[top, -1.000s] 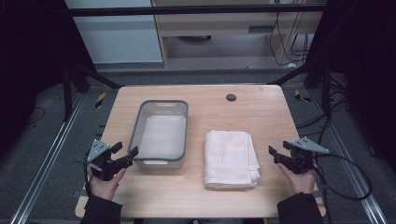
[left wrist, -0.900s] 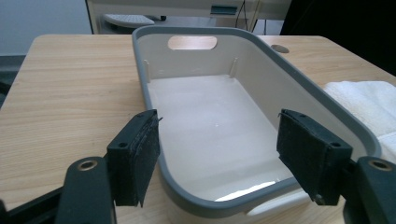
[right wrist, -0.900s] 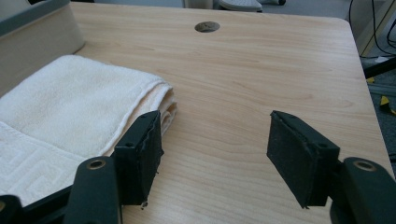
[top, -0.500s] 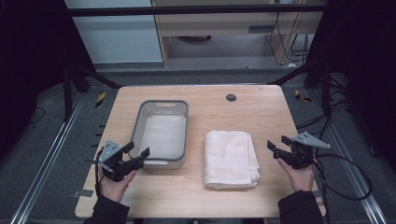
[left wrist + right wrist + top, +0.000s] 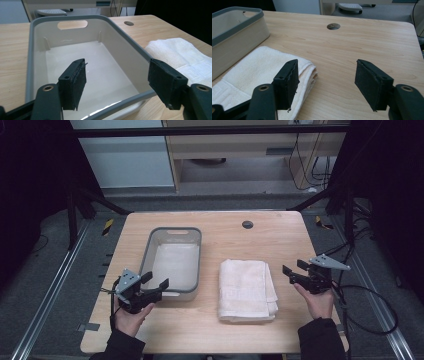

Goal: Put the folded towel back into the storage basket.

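Observation:
A white bin with a grey rim (image 5: 149, 250) stands left of centre on the wooden table, and it holds nothing. A folded white towel (image 5: 246, 288) lies flat to its right. My left gripper (image 5: 154, 282) is open at the bin's near rim (image 5: 120, 101); one jaw hangs over the inside, the other over the near right corner. The towel (image 5: 190, 58) shows beyond that corner. My right gripper (image 5: 292, 270) is open just right of the towel, a little above the table. In the right gripper view the towel's edge (image 5: 262, 67) lies by the left jaw, and the bin (image 5: 234, 35) is farther left.
A round cable hole (image 5: 247, 224) sits in the table near its far edge. The table's right edge (image 5: 327, 285) passes under my right hand. Metal frame rails (image 5: 42, 305) run along the floor on both sides. A cable (image 5: 372, 315) trails from the right gripper.
My left gripper has moved right and forward, from off the table's left edge to the bin's near rim. The right gripper has shifted slightly left toward the towel.

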`<action>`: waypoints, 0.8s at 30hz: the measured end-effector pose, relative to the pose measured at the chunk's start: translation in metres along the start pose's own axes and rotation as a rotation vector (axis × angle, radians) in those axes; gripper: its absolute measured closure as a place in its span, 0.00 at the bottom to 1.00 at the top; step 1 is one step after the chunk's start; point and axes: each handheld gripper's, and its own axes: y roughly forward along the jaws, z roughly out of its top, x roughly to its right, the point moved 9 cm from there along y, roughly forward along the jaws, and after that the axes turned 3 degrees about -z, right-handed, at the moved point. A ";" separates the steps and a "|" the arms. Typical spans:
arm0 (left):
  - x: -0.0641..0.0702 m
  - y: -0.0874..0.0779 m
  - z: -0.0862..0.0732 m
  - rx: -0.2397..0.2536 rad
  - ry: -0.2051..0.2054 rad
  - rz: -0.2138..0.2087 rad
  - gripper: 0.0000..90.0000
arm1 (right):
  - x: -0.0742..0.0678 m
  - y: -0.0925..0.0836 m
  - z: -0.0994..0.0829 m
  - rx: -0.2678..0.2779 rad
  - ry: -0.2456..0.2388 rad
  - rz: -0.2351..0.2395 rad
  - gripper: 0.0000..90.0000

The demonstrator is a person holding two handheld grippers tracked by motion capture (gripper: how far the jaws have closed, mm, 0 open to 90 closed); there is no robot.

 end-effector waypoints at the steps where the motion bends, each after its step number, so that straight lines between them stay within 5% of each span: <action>1: 0.002 0.001 0.001 0.002 0.002 -0.004 0.33 | -0.001 0.001 0.002 0.002 0.001 0.001 0.39; 24: 0.056 0.037 0.014 -0.027 0.076 -0.084 0.34 | -0.013 0.022 0.027 0.023 0.010 0.057 0.33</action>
